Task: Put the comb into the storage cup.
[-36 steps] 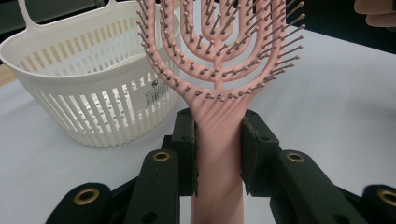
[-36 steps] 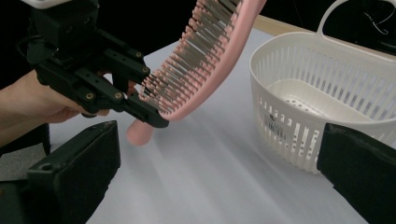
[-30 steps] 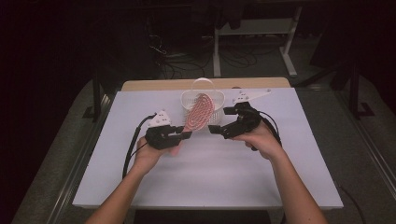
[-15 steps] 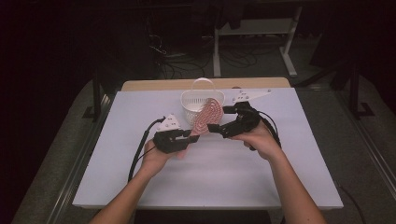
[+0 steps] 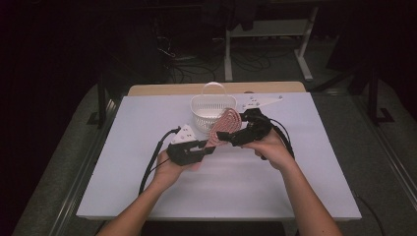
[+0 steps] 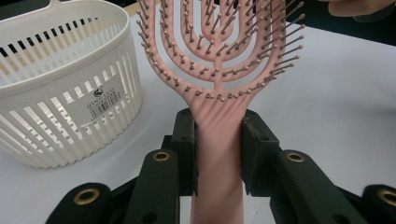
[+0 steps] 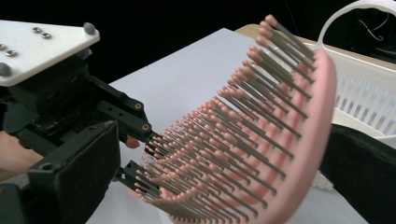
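A pink hairbrush [image 5: 223, 125] with vented head and ball-tipped bristles is held above the white table. My left gripper [image 5: 209, 147] is shut on its handle; in the left gripper view both pads clamp the handle [image 6: 218, 154] just below the head [image 6: 219, 60]. My right gripper [image 5: 230, 137] reaches in from the right. In the right gripper view the brush head [image 7: 280, 140] lies between its wide jaws: the far jaw sits behind the brush's back, the near pad [image 7: 70, 177] stands clear of the bristles. The left gripper [image 7: 70, 93] shows beyond.
A white slatted basket [image 5: 212, 105] with a hoop handle stands just behind the brush, near the table's far edge; it shows at left in the left gripper view [image 6: 60, 93]. The white table top [image 5: 295, 196] spreads around both hands. Cables trail from each gripper.
My left hand has carried the brush to the right, closer to the right gripper and the basket. The right hand has kept still.
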Motion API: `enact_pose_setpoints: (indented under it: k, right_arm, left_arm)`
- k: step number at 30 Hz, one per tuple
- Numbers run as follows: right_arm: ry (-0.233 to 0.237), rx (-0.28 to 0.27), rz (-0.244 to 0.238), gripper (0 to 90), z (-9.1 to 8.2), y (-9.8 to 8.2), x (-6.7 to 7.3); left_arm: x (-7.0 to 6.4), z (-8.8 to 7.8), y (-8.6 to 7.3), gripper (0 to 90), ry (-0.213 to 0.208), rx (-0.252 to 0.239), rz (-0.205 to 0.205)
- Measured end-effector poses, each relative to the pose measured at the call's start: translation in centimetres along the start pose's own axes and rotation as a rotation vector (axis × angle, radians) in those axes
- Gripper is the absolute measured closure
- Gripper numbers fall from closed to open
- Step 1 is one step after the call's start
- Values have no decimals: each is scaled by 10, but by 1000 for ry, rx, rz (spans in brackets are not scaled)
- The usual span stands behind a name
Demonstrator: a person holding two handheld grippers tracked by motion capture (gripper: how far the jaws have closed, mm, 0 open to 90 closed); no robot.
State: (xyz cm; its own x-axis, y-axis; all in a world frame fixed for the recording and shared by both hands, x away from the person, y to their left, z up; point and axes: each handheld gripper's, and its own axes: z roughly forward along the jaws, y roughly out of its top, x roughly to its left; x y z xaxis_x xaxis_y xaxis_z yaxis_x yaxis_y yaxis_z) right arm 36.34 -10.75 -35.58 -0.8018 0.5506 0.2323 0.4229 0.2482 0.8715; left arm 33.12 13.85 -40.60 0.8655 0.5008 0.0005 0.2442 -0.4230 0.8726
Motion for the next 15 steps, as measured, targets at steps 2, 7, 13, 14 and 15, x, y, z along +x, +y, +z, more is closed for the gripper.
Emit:
enact_pose_setpoints:
  k: [2, 7, 13, 14, 15]
  right_arm:
    - [-5, -2, 5, 24, 1, -1, 0]
    - [-8, 2, 29, 81, 2, -3, -1]
    - [-26, 3, 30, 152, 2, -3, 0]
    - [-24, 1, 36, 165, 2, -3, -1]
    - [-23, -3, 42, 176, 1, -3, -1]
  left_arm:
    - [-1, 1, -1, 708, 4, 0, 3]
    - [-2, 1, -1, 708, 10, -3, 1]
    - [0, 2, -3, 708, 16, 1, 1]
    - [-1, 2, -3, 708, 17, 1, 1]
    - [-1, 3, -3, 708, 16, 2, 3]
